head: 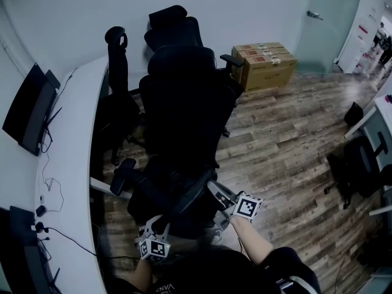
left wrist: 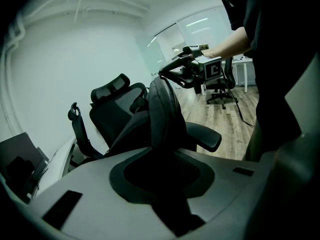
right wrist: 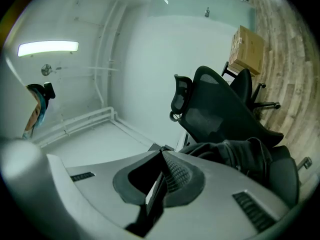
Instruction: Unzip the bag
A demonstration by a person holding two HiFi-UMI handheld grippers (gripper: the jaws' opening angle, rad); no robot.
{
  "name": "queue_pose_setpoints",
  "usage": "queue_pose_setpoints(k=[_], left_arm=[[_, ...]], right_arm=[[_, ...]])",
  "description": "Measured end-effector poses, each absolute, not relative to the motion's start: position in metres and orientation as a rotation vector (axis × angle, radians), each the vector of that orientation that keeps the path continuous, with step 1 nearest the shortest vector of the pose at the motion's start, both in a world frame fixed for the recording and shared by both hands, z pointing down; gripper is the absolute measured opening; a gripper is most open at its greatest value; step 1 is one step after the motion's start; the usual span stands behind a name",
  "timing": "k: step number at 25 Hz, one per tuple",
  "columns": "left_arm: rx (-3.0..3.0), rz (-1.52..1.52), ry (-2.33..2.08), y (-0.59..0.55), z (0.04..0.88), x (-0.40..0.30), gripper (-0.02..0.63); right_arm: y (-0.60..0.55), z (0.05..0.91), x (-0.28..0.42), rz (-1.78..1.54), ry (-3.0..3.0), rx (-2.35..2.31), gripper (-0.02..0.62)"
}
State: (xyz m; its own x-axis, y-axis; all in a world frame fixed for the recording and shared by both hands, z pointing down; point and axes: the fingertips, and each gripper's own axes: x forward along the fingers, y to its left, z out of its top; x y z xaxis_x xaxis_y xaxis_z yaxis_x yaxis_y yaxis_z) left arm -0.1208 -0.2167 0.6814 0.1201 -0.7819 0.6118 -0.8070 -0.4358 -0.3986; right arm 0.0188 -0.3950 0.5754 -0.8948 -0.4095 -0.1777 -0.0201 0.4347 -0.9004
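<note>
A black bag [left wrist: 162,109] stands upright on the seat of a black office chair [head: 184,97]; it shows as a dark mass [head: 177,198] in the head view. My left gripper [left wrist: 162,149] is shut on the bag's lower side, with black fabric filling the gap between its jaws. My right gripper [right wrist: 161,151] is shut, with a small dark tab at its tips that looks like the zipper pull. In the left gripper view the right gripper [left wrist: 167,75] reaches the bag's top edge. The bag's folds [right wrist: 240,156] lie just right of the right gripper's jaws.
A white desk [head: 73,139] with monitors [head: 27,109] and cables curves along the left. More black chairs [head: 174,26] stand behind. Cardboard boxes [head: 263,63] sit by the far wall beside a glass door [head: 324,23]. Wooden floor [head: 288,146] spreads to the right.
</note>
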Motion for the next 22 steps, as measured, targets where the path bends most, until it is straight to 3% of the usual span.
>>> queue_pose_setpoints(k=[22], left_arm=[[2.29,1.225,-1.659,-0.23,0.679,-0.115,0.107]], right_arm=[[-0.463,0.609,0.036,-1.504,2.202,-0.528,0.046]])
